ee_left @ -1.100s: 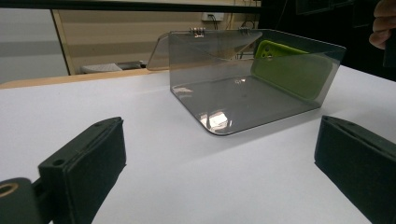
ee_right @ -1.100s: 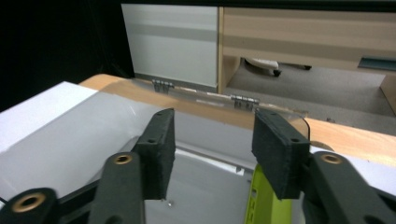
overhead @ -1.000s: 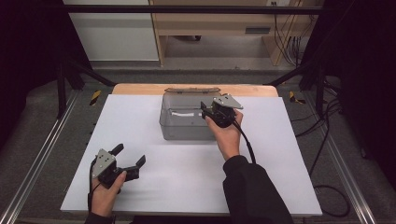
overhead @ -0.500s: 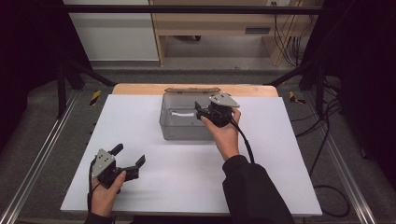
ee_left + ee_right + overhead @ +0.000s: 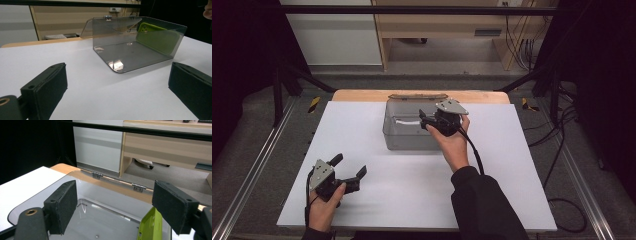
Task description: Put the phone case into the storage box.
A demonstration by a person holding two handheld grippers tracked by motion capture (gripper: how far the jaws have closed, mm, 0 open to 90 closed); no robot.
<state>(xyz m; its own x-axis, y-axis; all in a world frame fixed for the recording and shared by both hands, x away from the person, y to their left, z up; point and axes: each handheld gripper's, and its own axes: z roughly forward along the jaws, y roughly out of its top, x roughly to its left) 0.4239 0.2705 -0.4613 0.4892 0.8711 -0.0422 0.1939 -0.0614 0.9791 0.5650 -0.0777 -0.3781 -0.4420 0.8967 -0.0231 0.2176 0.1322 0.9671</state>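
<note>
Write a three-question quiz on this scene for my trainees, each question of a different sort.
1. True or false: the box has its lid shut.
2. What colour is the phone case inside the box?
3. Which tongs hover over the box: A left tongs, B right tongs?

Key
1. False: the lid is swung back on its hinges.
2. Green.
3. B; both tongs are open and hold nothing.

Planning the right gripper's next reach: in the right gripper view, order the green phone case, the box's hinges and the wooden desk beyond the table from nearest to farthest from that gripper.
1. Green phone case: standing inside the clear box, just below the right gripper.
2. Hinges: along the box's far edge.
3. Wooden desk: beyond the table, farthest.
</note>
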